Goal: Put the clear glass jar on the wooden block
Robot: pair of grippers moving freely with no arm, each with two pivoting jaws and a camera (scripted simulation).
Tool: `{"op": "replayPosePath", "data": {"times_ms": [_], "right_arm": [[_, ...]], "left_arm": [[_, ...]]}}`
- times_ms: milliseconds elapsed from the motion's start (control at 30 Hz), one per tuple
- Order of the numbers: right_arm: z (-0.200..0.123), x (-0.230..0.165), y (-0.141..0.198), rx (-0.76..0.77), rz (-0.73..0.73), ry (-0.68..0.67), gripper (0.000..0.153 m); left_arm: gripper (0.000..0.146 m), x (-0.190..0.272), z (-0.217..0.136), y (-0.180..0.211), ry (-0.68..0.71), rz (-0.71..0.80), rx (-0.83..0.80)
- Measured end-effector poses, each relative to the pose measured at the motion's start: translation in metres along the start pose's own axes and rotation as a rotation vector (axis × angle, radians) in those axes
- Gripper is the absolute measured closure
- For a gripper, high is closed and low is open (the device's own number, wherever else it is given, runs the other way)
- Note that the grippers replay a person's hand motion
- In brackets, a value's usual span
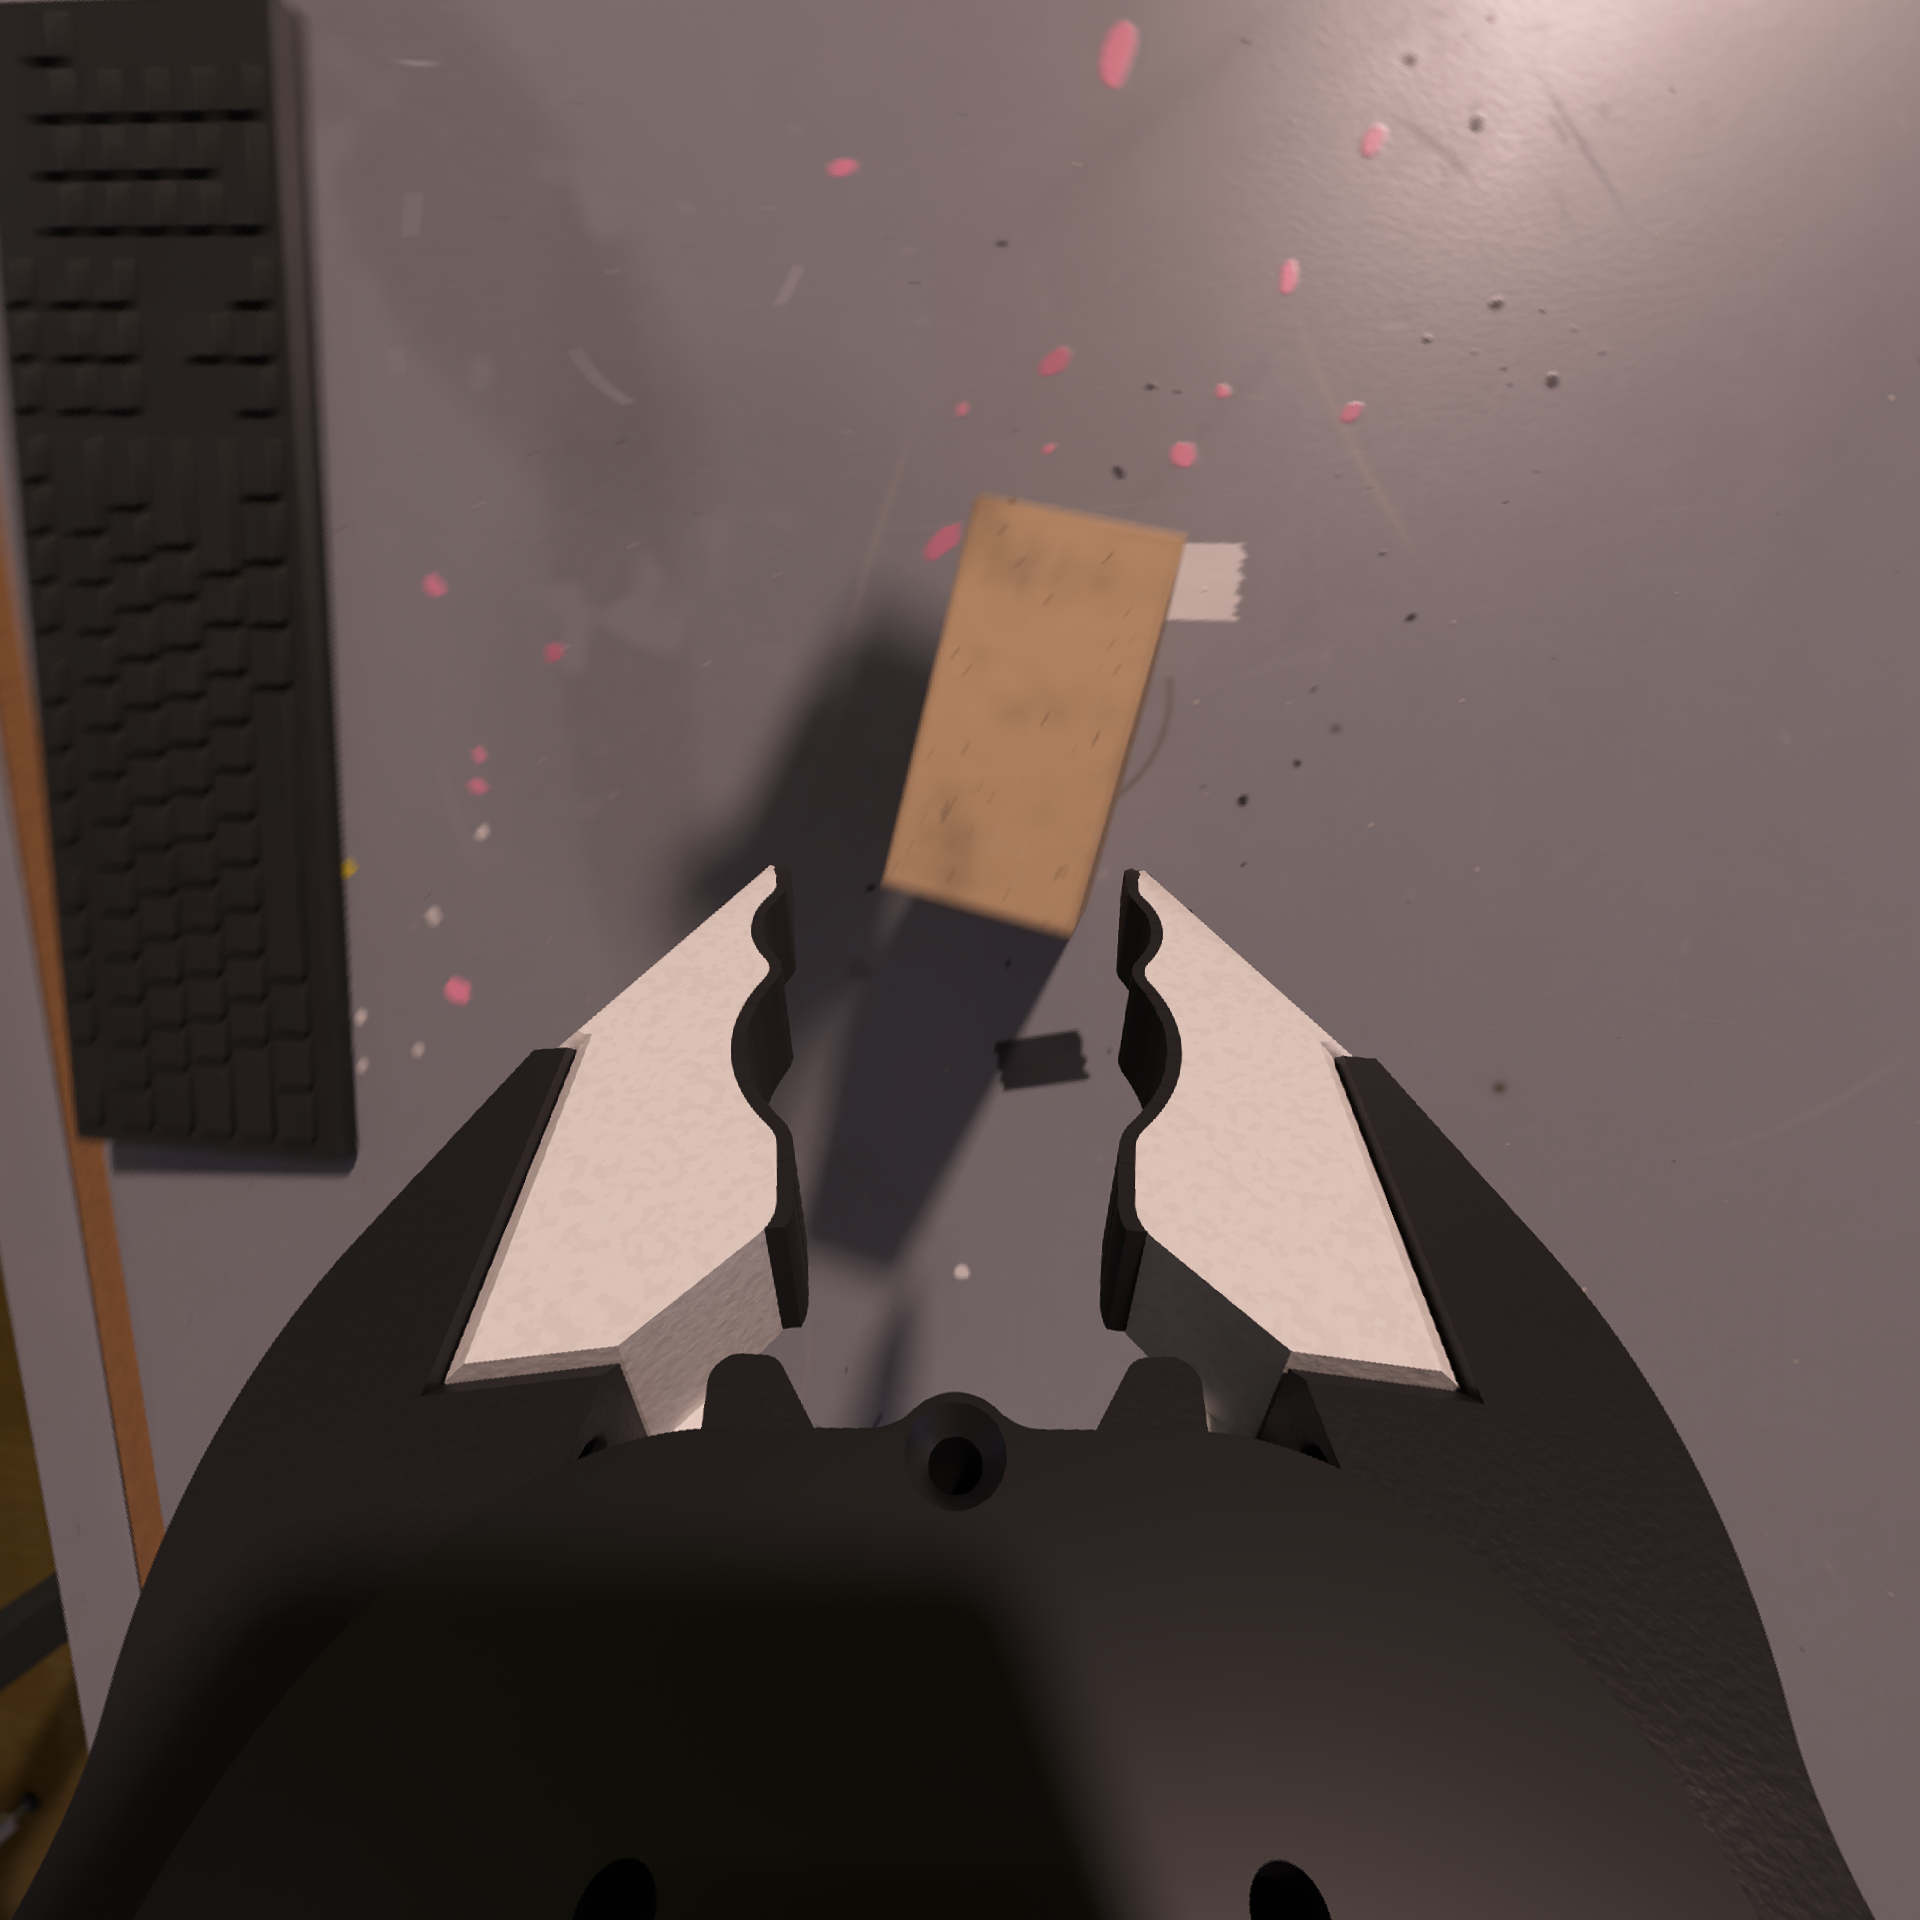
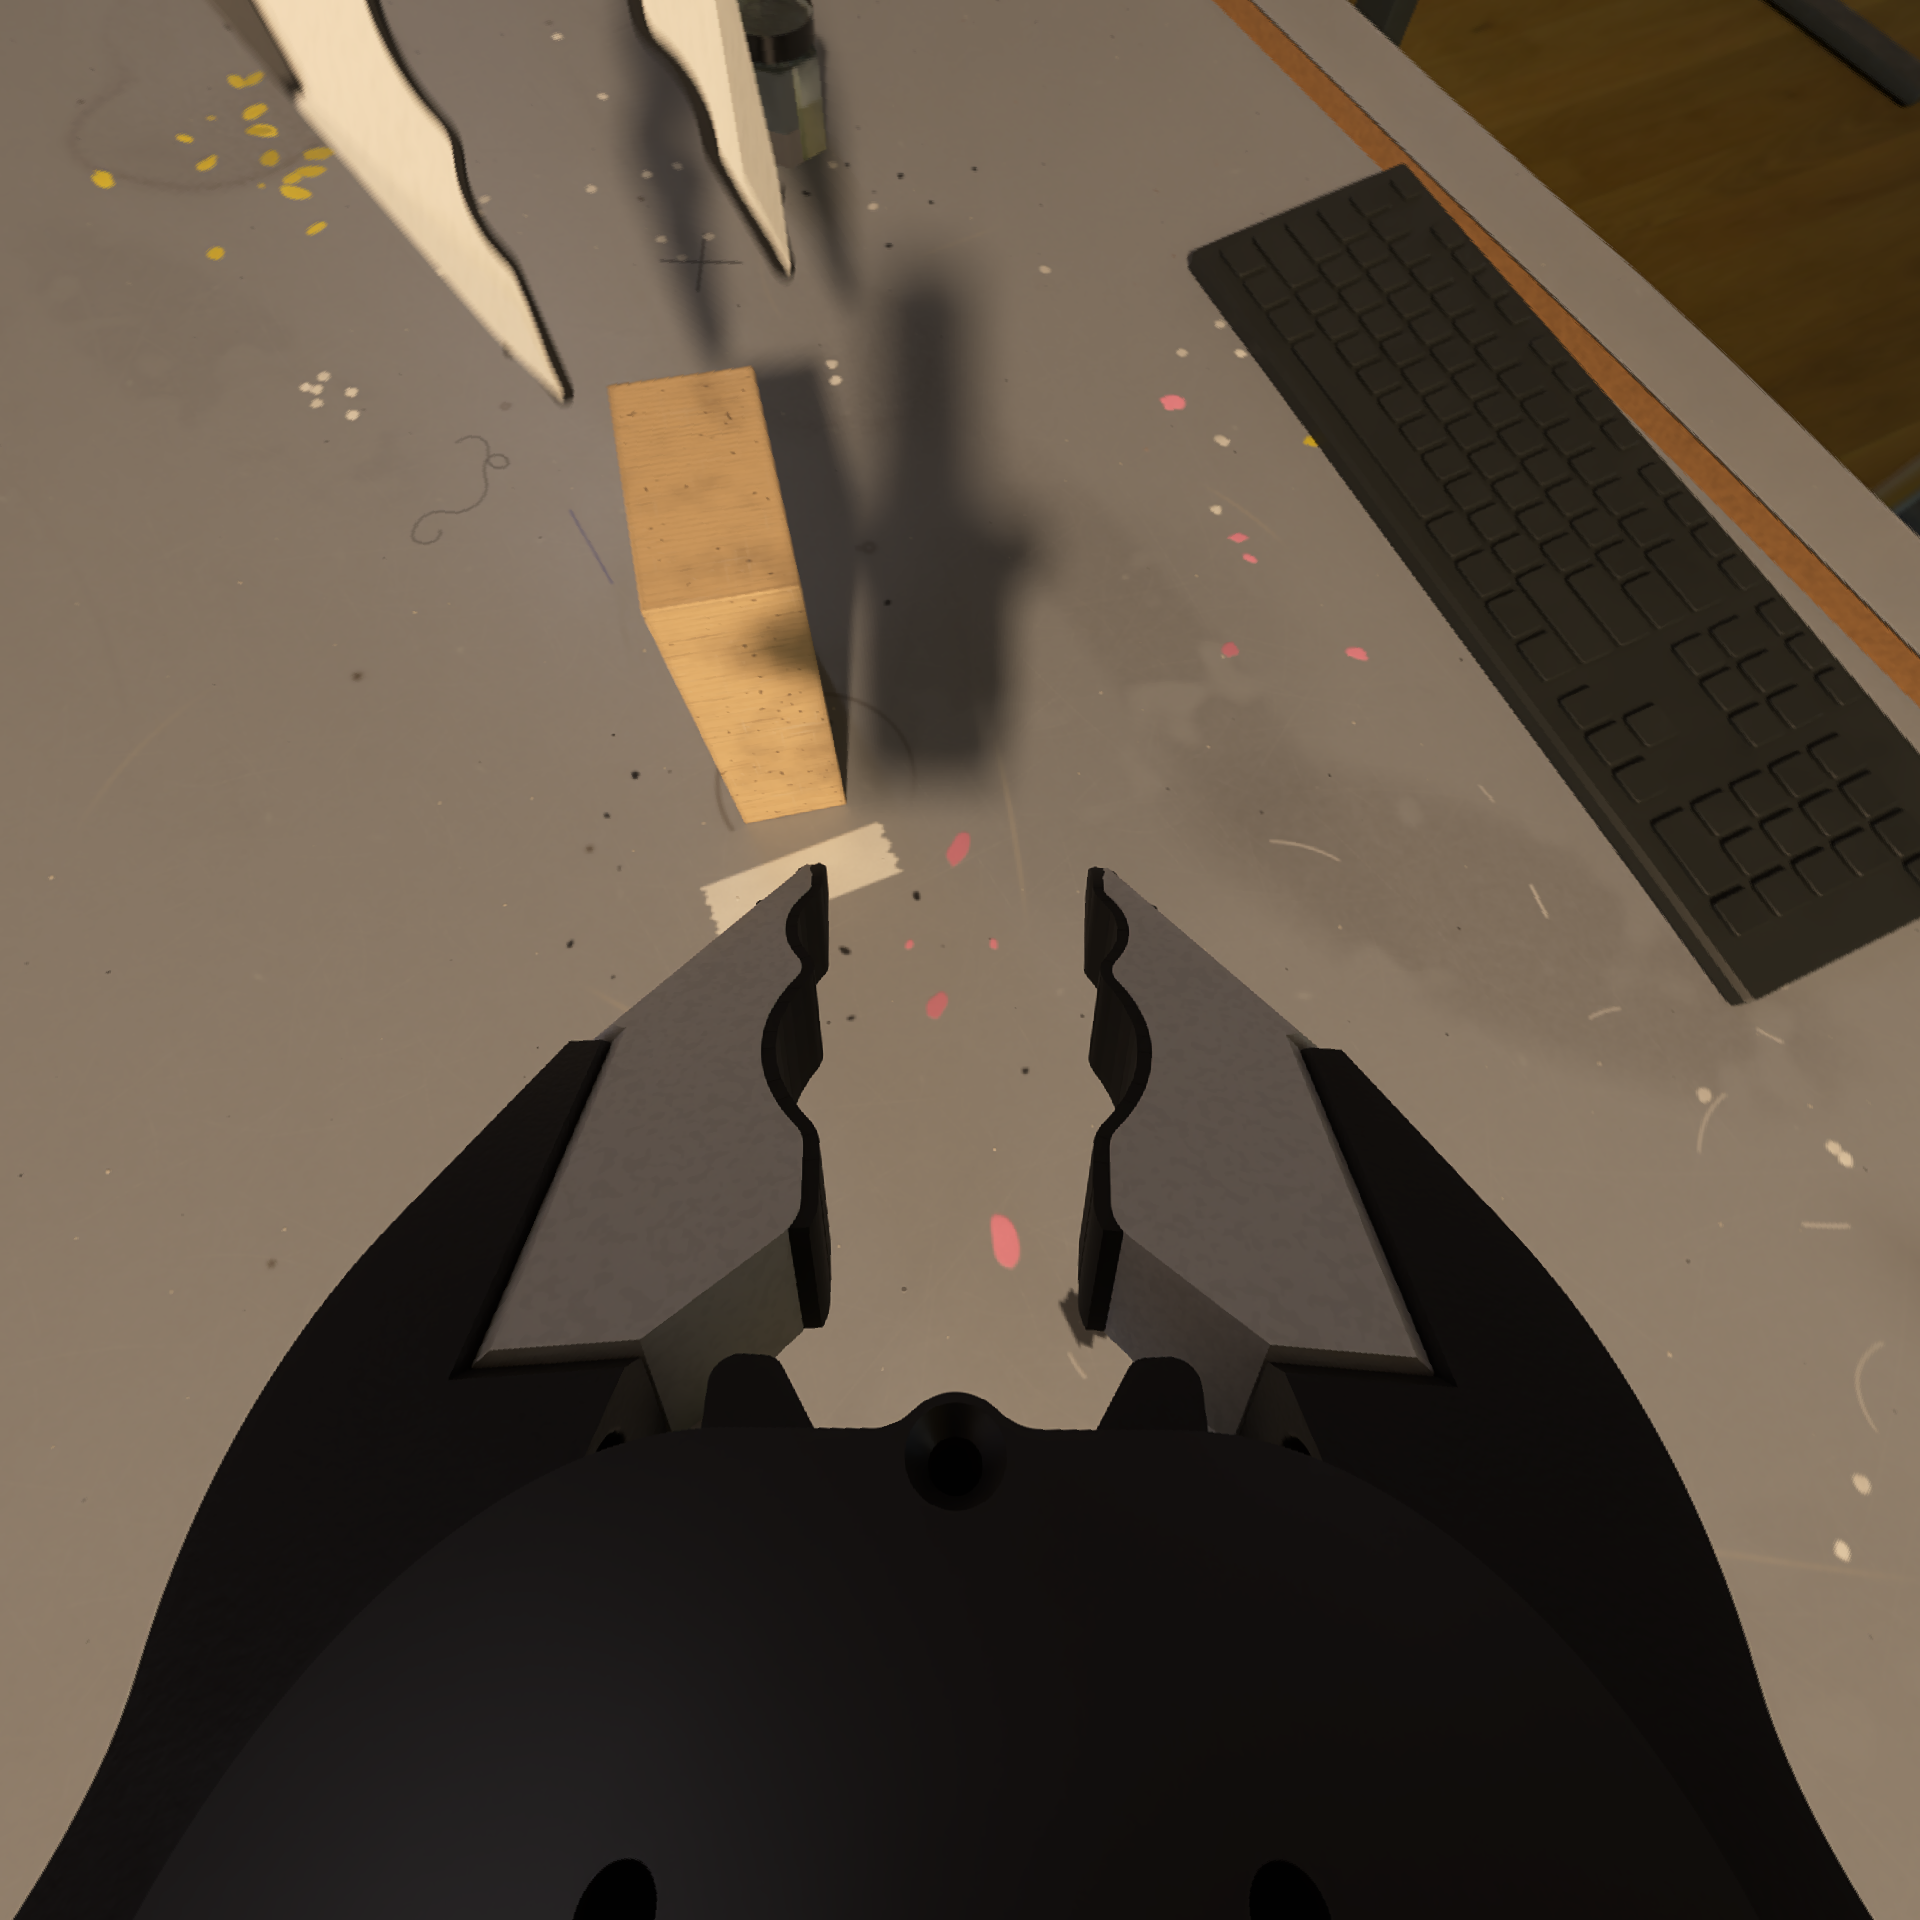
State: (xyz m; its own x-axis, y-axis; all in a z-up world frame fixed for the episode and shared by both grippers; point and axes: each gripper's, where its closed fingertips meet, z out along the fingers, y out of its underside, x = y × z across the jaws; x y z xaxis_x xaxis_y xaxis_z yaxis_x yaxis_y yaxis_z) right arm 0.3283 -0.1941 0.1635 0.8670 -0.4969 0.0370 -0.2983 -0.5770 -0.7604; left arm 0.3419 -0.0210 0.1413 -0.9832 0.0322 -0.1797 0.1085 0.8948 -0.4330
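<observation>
Right gripper (image 2: pixel 956 883) spread, empty, over tabletop (image 2: pixel 312 935); block (image 2: pixel 717 561) ahead, long axis away. Jar (image 2: pixel 795 94) beyond block, beside left gripper (image 2: pixel 675 322), also spread: left nearer.

The wooden block (image 2: pixel 727 582) is pale and grainy. The keyboard (image 2: pixel 1590 582) looks matt black plastic, the table (image 2: pixel 312 831) scuffed, paint-flecked grey

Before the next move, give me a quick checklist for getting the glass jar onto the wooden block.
1. Left tool open, empty: ok.
2. Right tool open, empty: ok.
3. Wooden block top free, nothing on it: ok.
4. Clear glass jar located: ok, at the far table edge of the right wrist view, partly hidden behind the left tool.
5. Jar upright and undamaged: cannot tell.
6. Keyboard clear of the block: ok.
</observation>
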Motion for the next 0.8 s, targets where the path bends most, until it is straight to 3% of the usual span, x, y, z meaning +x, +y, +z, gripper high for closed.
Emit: {"op": "replayPosePath", "data": {"times_ms": [133,300,400,600,800], "right_arm": [[0.003,-0.008,-0.006,0.017,-0.038,-0.027,0.103],[0.007,-0.01,-0.007,0.006,-0.046,-0.026,0.103],[0.009,-0.009,-0.005,-0.015,-0.044,-0.02,0.103],[0.012,-0.008,0.0,-0.049,-0.039,-0.006,0.103],[0.017,-0.008,0.005,-0.088,-0.037,-0.011,0.102]], "left_arm": [[0.084,-0.036,-0.041,0.052,-0.141,-0.135,0.056],[0.086,-0.103,-0.07,0.194,-0.37,-0.49,-0.093],[0.088,-0.117,-0.065,0.254,-0.371,-0.683,-0.131],[0.087,-0.119,-0.04,0.315,-0.325,-0.817,-0.345],[0.083,-0.12,-0.026,0.337,-0.309,-0.8,-0.541]]}}
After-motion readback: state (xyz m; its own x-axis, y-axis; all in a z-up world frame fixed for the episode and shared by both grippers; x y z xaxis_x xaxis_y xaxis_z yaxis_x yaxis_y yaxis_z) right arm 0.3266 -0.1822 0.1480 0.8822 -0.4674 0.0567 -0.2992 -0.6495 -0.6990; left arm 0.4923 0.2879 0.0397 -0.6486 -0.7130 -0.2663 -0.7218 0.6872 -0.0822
